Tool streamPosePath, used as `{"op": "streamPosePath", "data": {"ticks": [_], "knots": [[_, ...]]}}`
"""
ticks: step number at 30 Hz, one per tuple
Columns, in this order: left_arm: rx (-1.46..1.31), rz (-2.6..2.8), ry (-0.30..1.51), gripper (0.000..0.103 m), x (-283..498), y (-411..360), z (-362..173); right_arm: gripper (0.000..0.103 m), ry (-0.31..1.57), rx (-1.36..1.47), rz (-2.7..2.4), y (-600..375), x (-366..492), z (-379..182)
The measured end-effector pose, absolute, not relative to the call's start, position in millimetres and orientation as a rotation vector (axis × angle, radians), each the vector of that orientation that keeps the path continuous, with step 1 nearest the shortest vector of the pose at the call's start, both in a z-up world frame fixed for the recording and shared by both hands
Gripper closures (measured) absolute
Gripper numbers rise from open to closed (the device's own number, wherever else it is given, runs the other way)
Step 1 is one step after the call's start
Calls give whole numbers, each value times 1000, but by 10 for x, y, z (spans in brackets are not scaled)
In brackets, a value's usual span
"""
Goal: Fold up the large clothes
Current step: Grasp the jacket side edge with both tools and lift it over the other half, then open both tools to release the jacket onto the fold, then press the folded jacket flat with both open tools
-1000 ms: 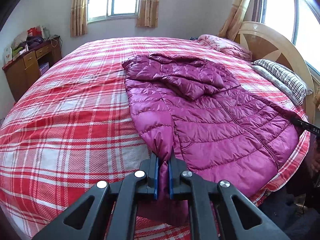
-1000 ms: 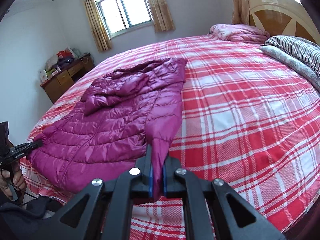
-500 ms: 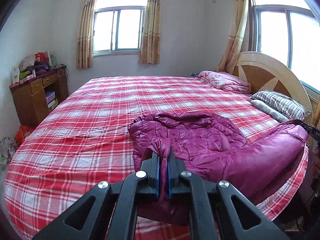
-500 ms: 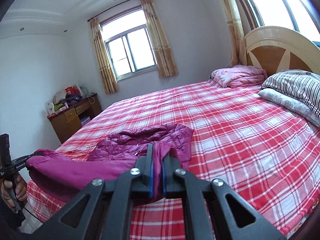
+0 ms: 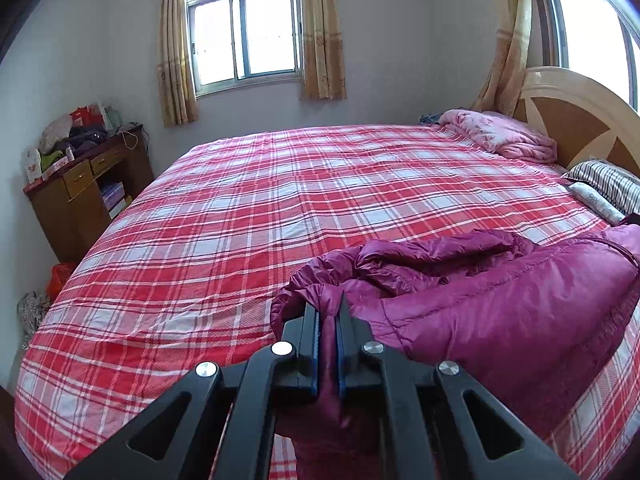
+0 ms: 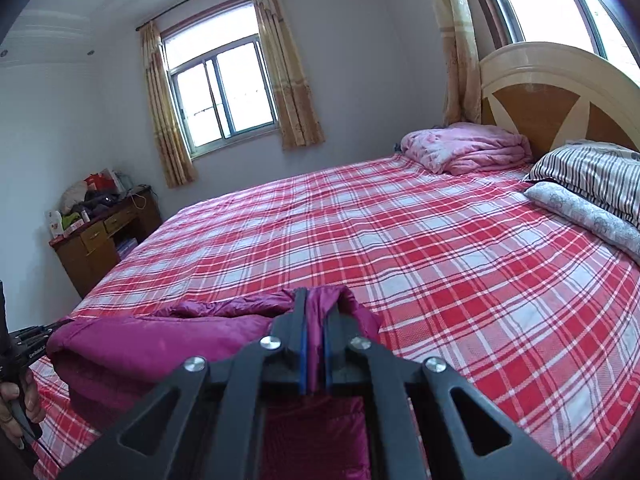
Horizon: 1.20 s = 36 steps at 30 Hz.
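Left tongs (image 5: 328,312) clenched on jacket (image 5: 500,304) | right tongs (image 6: 316,312) likewise | bed (image 5: 240,220), pillows (image 6: 592,176), desk (image 5: 80,192) around

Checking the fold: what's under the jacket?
Only the plaid sheet shows around the jacket; both grippers, left and right, hold its lifted edge. Beneath the jacket is hidden.

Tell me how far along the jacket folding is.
Midway. Done: nothing finished that shows. In hand: the left gripper and right gripper each pinch the jacket, its lower part lifted toward the bunched top. Left: lay it on the bed, let go, fold again.
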<state>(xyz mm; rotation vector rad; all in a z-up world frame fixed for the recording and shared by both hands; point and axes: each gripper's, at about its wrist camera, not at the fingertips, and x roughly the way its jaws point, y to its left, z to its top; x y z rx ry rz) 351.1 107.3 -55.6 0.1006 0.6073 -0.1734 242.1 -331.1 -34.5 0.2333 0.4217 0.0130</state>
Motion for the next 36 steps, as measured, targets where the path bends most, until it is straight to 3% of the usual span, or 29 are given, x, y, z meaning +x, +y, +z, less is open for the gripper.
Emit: {"op": "streamPosePath", "data": {"ticks": [4,5,6,9,11,15,19,22,24,25,26,28,32,36], "knots": [[15,-189,687,90,3948,1088,-750,96,486,225,-10,-3361,2802,-563],[-3,-175,701,83,4035,1104,-806,96,498,220,-17,-3367,2884,-614],[-12,-155,711,67,4082,1108,-840,96,512,217,-22,-3372,2948,-666],[-44,-59,649,34,4097,1273,-860,96,549,200,-33,-3378,3081,-794],[-74,1,587,24,4061,1423,-802,96,571,187,-39,-3370,3171,-847],[-114,61,516,23,3978,1518,-646,96,600,181,-48,-3339,3381,-911],[17,79,401,22,3748,1124,-481,96,615,171,-63,-3267,3577,-930],[145,90,335,14,3618,732,-479,95,628,164,-78,-3220,3698,-956],[207,70,334,12,3620,510,-566,85,638,183,-92,-3233,3763,-973],[245,83,338,12,3641,411,-635,71,646,193,-95,-3233,3780,-969],[272,87,350,12,3675,336,-706,45,642,197,-115,-3231,3780,-958],[333,102,386,12,3777,203,-894,8,570,218,-130,-3233,3657,-876],[382,162,488,12,3991,144,-1216,10,547,167,-62,-2999,3476,-721],[321,180,505,12,4003,191,-1142,15,573,79,43,-2536,3400,-776]]}}
